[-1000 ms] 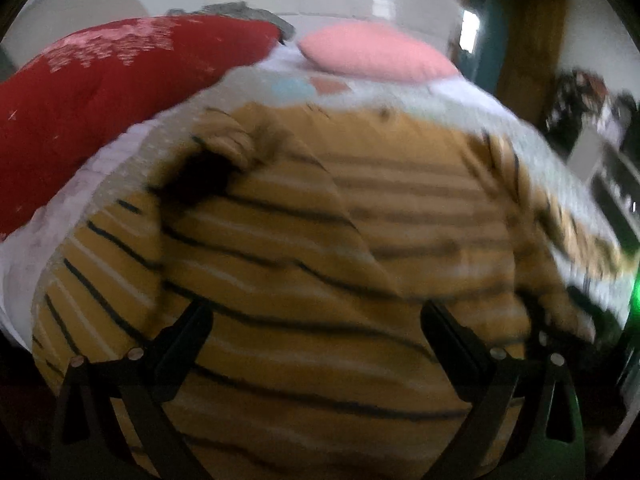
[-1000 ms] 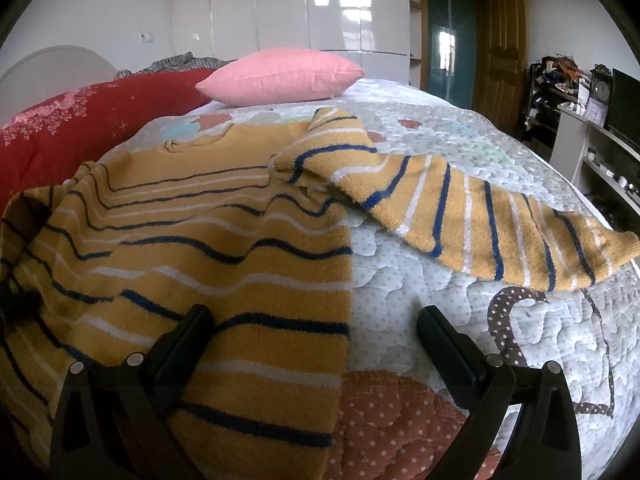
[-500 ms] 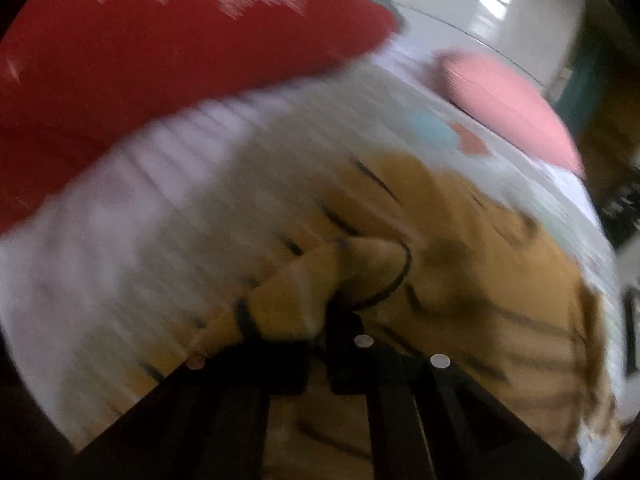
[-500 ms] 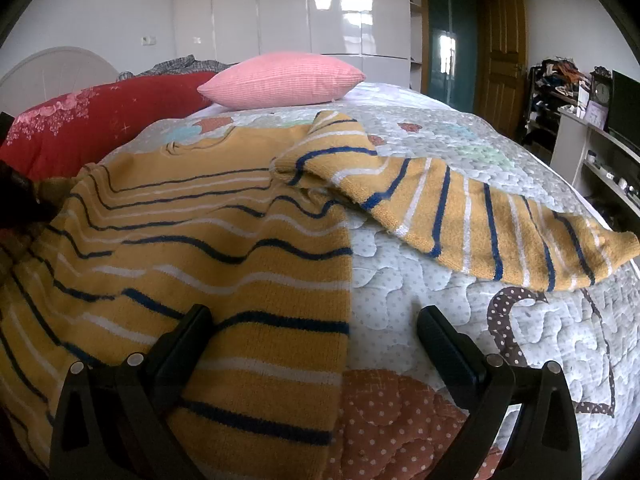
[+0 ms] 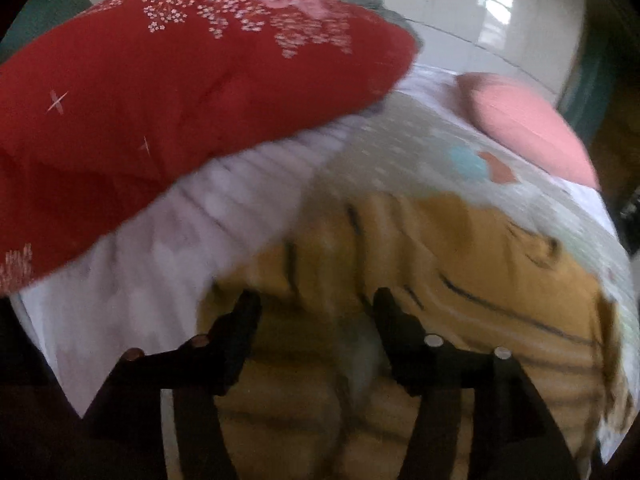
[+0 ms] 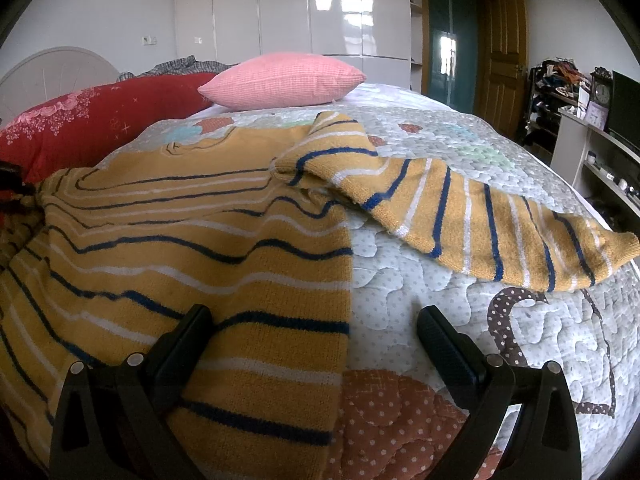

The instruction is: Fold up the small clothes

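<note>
A mustard-yellow sweater (image 6: 192, 240) with navy and white stripes lies spread on the quilted bed (image 6: 460, 320). Its right sleeve (image 6: 460, 216) lies stretched out to the right. My right gripper (image 6: 314, 324) is open and empty, low over the sweater's right hem edge. In the blurred left wrist view my left gripper (image 5: 316, 308) is open over the sweater's left shoulder and folded sleeve (image 5: 328, 276), with fabric lying between and under the jaws. The left gripper shows as a dark shape at the far left of the right wrist view (image 6: 12, 184).
A red floral duvet (image 5: 160, 100) lies along the left side of the bed. A pink pillow (image 6: 280, 80) sits at the far end. A white desk with a monitor (image 6: 600, 140) stands at the right, with wardrobes and a wooden door behind.
My left gripper swung to the sweater's left side, shut on the left sleeve, then opened over it. The sleeve fabric now lies bunched on the sweater's left edge. The right gripper stayed still.
</note>
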`<state>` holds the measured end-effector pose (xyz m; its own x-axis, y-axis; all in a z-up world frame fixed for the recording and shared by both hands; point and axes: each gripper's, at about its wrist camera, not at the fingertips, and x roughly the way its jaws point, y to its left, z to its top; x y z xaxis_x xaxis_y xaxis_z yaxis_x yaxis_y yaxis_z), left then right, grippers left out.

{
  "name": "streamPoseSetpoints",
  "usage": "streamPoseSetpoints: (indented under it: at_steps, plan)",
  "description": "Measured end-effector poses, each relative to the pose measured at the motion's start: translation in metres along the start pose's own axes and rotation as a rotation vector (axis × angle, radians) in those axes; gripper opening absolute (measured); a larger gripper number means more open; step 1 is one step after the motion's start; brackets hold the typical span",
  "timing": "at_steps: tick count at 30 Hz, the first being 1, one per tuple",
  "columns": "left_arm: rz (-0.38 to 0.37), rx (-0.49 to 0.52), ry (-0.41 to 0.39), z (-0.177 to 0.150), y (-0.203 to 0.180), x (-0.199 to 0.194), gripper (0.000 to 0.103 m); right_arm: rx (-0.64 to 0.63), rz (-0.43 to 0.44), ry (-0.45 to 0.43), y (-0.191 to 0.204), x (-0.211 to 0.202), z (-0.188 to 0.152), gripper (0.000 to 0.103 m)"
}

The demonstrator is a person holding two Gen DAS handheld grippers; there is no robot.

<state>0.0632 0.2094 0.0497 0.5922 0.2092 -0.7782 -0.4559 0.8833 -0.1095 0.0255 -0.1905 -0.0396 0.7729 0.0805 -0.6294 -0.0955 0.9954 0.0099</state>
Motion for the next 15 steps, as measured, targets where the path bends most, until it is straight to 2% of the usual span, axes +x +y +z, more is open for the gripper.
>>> streamPoseSetpoints:
  at_steps: [4, 10, 15]
  plan:
    - [-0.073, 0.059, -0.021, -0.041, -0.019, -0.038, 0.076, -0.001, 0.001, 0.000, 0.000, 0.000, 0.000, 0.103]
    - [-0.106, 0.129, -0.045, -0.103, -0.059, -0.074, 0.079, 0.005, 0.005, 0.001, -0.001, 0.000, 0.001, 0.103]
    - [-0.159, 0.192, 0.004, -0.133, -0.096, -0.073, 0.080, 0.009, 0.025, -0.002, -0.004, -0.003, -0.003, 0.103]
